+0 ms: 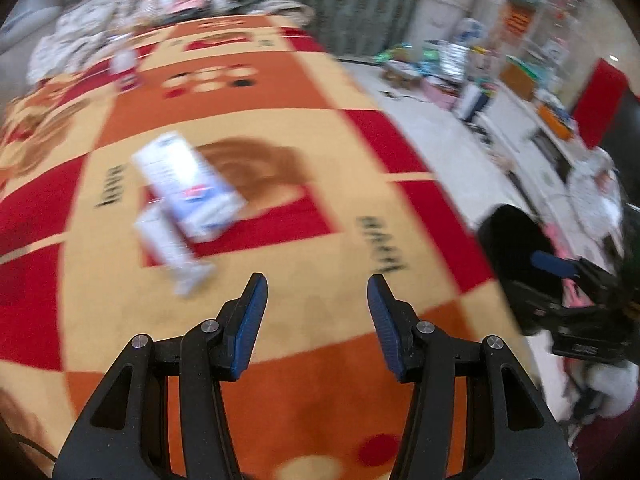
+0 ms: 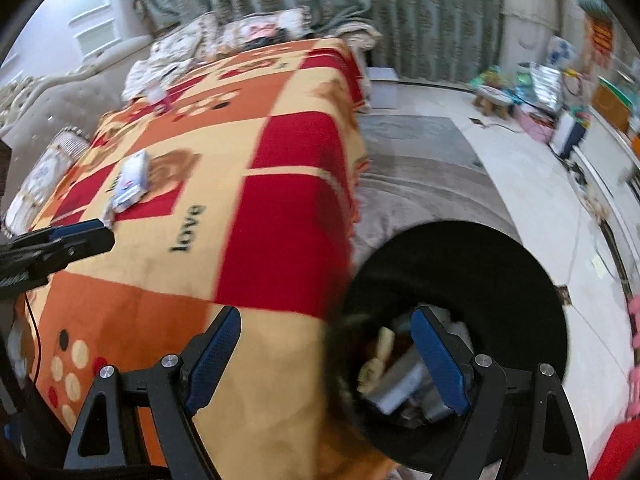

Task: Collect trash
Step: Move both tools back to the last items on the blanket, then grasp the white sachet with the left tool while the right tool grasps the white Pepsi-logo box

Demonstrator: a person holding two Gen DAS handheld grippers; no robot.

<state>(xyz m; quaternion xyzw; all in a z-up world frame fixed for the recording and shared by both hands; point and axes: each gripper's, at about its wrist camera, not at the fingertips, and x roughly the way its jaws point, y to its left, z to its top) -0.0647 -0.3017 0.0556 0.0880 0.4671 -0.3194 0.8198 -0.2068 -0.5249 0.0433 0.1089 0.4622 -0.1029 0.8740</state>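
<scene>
While both claws stand open and empty, the white carton (image 1: 188,188) lies far-left of the left gripper (image 1: 318,292), nearer it than the right gripper (image 2: 326,328), long axis slanting near-to-far.

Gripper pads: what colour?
Blue, ribbed pads on black fingers, on both grippers. Clearest in the left wrist view, where the left gripper is open and empty.

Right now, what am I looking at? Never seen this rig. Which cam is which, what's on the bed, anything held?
No robot: a person carries a two-finger gripper in each hand, with a fisheye camera on each looking along the fingers. One picture is from the left gripper, the other from the right gripper. Both are open and hold nothing. On the checked blanket lie white and blue cartons; farther back is a small blurred bottle. Beside the bed stands a black bin with trash already inside.
</scene>
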